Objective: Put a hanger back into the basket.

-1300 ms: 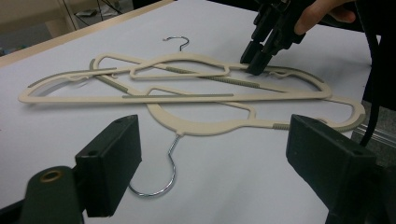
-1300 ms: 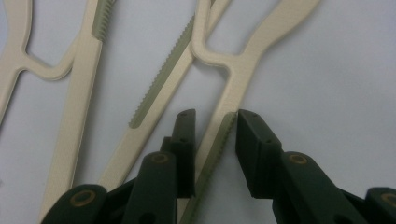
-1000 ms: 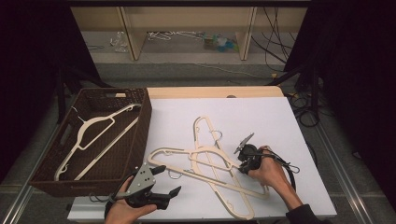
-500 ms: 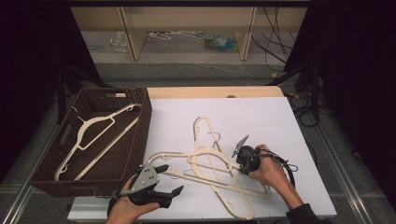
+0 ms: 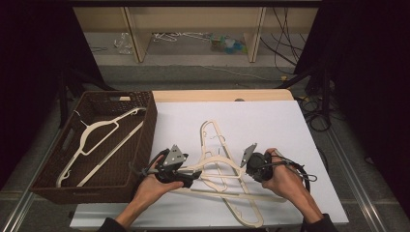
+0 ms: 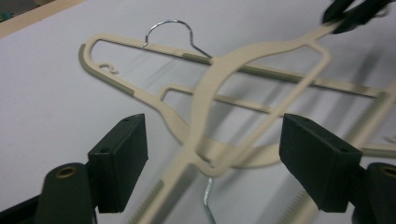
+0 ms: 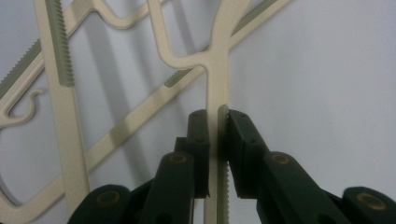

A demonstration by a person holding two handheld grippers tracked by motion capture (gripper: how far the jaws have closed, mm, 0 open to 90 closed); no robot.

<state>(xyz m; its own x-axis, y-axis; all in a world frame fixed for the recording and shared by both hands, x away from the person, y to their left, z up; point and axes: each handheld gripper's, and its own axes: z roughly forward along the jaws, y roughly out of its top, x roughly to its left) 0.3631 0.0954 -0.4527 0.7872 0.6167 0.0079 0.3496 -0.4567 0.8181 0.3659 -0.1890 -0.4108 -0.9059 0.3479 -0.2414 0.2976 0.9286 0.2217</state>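
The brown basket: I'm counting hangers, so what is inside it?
One cream hanger lies slantwise inside the brown basket. The near wall hides the floor just behind it, so anything lying there cannot be seen.

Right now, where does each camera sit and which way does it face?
High view: above the person's side, looking forward and down; table, basket, both hands.
Left gripper view: on the left gripper, open jaws framing the tangled hangers.
Right gripper view: on the right gripper, clamping a hanger arm.
Shared: the hangers.
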